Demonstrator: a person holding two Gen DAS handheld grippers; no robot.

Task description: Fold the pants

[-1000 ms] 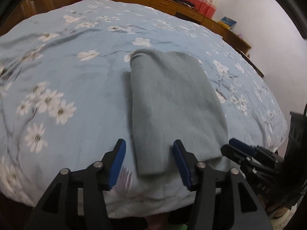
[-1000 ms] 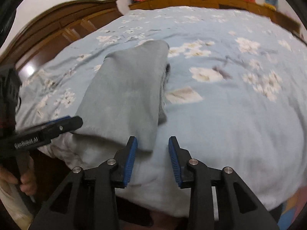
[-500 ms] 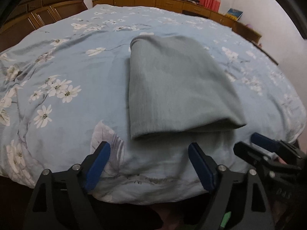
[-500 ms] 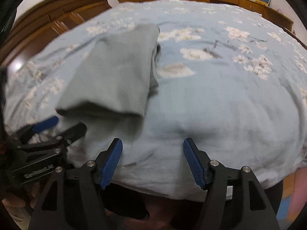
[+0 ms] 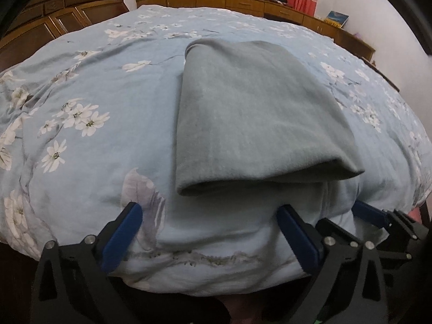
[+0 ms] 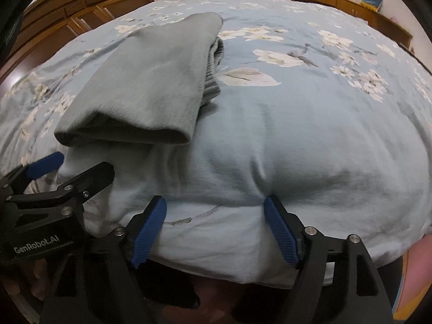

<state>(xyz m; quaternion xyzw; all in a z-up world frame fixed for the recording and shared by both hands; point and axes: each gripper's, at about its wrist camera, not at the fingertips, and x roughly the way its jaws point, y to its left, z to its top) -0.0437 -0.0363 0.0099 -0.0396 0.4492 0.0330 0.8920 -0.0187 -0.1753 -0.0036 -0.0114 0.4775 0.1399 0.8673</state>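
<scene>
Left tool (image 5: 209, 214) stands wide, its jaws just opened, holding nothing; its base is cut off below. Folded grey pants (image 5: 253, 116) lie on the floral bed (image 5: 89, 162) just beyond. Right tool (image 6: 214, 208), jaws likewise just opened, hangs empty at the bed's edge.
</scene>
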